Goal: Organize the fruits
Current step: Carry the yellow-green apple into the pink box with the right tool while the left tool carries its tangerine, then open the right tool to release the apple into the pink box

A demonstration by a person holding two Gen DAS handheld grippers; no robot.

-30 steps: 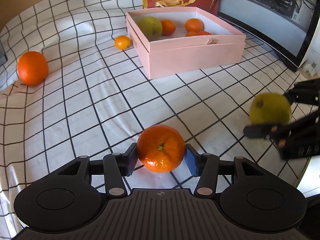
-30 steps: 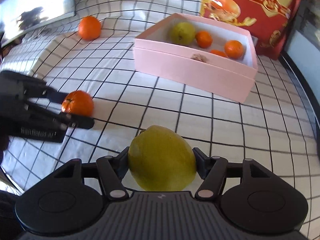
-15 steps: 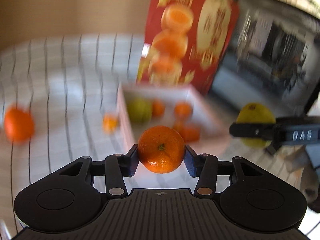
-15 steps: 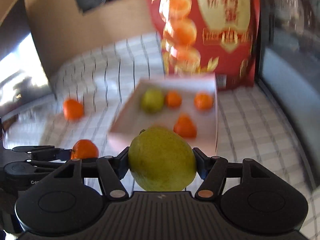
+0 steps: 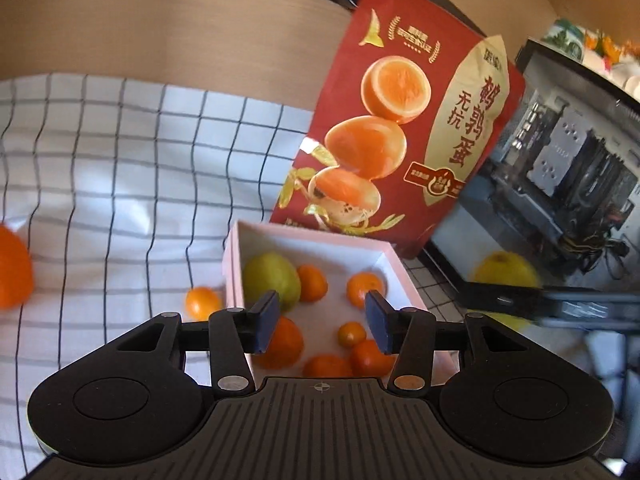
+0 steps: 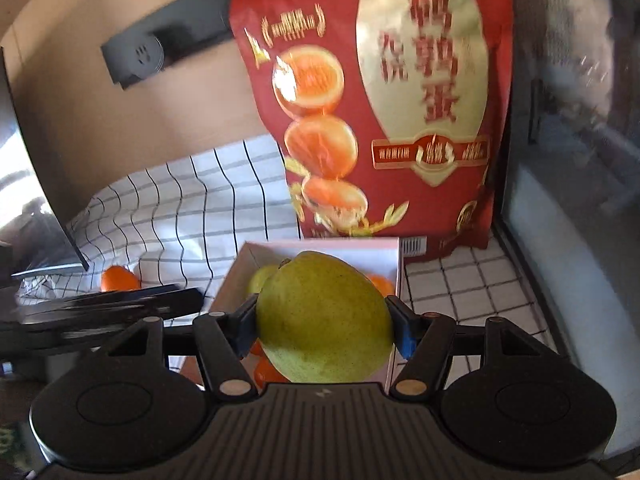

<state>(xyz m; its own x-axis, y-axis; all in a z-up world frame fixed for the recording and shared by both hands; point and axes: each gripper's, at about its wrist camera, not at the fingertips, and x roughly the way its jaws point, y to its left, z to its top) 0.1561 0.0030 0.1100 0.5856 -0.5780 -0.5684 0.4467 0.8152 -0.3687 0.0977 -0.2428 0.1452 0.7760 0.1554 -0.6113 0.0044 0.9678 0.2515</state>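
My left gripper [image 5: 322, 322] is open and empty above the pink box [image 5: 394, 268]. Below it in the box lie a large orange [image 5: 286, 344], a green pear [image 5: 272, 284] and several small oranges. My right gripper [image 6: 322, 326] is shut on a green pear [image 6: 324, 320] and holds it over the box's near end [image 6: 394, 256]. That pear and gripper show at the right of the left wrist view [image 5: 506, 276]. The left gripper shows as a dark blurred shape in the right wrist view [image 6: 100, 312].
A red snack bag [image 5: 412, 120] stands behind the box. A small orange [image 5: 202, 302] and a large orange [image 5: 12, 268] lie on the checked cloth [image 5: 120, 184] left of the box. A computer case [image 5: 568, 184] stands at the right.
My left gripper opened and the orange it held now lies in the box. Both grippers moved forward over the box. The right gripper still holds the pear.
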